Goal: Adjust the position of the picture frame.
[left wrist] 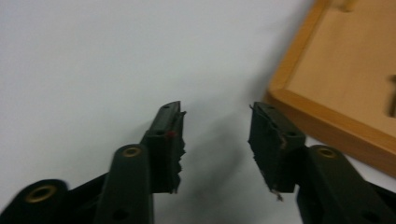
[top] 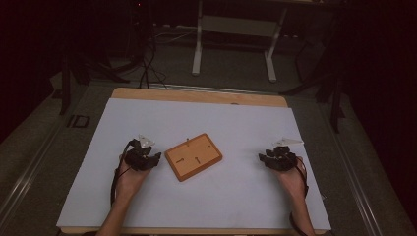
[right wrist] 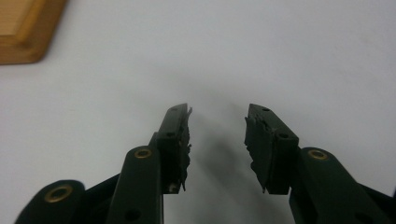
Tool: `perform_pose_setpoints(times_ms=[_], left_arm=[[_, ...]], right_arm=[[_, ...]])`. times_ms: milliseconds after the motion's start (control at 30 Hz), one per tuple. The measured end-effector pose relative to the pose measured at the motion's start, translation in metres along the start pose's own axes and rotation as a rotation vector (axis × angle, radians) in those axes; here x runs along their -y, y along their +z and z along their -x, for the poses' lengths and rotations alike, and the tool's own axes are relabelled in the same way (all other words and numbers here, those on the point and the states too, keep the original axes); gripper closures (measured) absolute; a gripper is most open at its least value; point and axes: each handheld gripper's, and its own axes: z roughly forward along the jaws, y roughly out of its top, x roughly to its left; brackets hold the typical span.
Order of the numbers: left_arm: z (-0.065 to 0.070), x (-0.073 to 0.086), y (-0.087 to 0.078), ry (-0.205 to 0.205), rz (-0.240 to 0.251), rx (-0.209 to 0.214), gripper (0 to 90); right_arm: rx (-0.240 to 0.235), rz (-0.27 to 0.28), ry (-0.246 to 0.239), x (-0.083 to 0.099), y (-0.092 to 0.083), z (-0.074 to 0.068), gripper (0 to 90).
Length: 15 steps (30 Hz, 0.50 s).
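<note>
A shallow wooden tray with raised rim and a few small cut-outs lies in the middle of the white tabletop. My left gripper rests just left of the tray, jaws apart and empty. In the left gripper view the left gripper hovers over bare white surface, with the tray's corner at the upper right. My right gripper sits well to the right of the tray, open with nothing between its jaws. In the right gripper view the right gripper faces white tabletop, the tray's corner at the top left.
The white sheet covers a wooden table whose far edge shows bare wood. Beyond it stand the white legs of another table and dark cables on the floor. The person's forearms enter from the bottom.
</note>
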Motion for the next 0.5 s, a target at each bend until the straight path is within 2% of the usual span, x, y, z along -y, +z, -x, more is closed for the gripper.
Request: perform_pose_setpoints(times_ms=[133, 300, 333, 367, 400, 500], left_arm=[[-0.006, 0.0, -0.009, -0.037, -0.001, 0.035, 57.7], [-0.009, -0.001, -0.014, -0.046, -0.028, 0.045, 59.4], [-0.009, -0.001, -0.014, -0.045, -0.034, 0.052, 59.5], [-0.01, -0.002, -0.015, -0.049, -0.039, 0.077, 59.8], [-0.01, -0.003, -0.014, -0.043, -0.061, 0.097, 60.0], [-0.008, -0.006, -0.015, -0.02, -0.074, 0.103, 60.5]], right_arm=[[-0.017, -0.005, -0.023, -0.003, -0.003, -0.004, 57.1], [-0.017, -0.005, -0.021, -0.003, -0.004, -0.004, 55.9], [-0.015, -0.005, -0.023, -0.003, -0.004, -0.004, 56.0], [-0.018, -0.007, -0.023, -0.003, -0.004, -0.004, 56.9], [-0.021, -0.007, -0.023, -0.003, -0.004, -0.005, 57.2], [-0.007, -0.011, -0.031, -0.005, -0.005, -0.007, 58.8]])
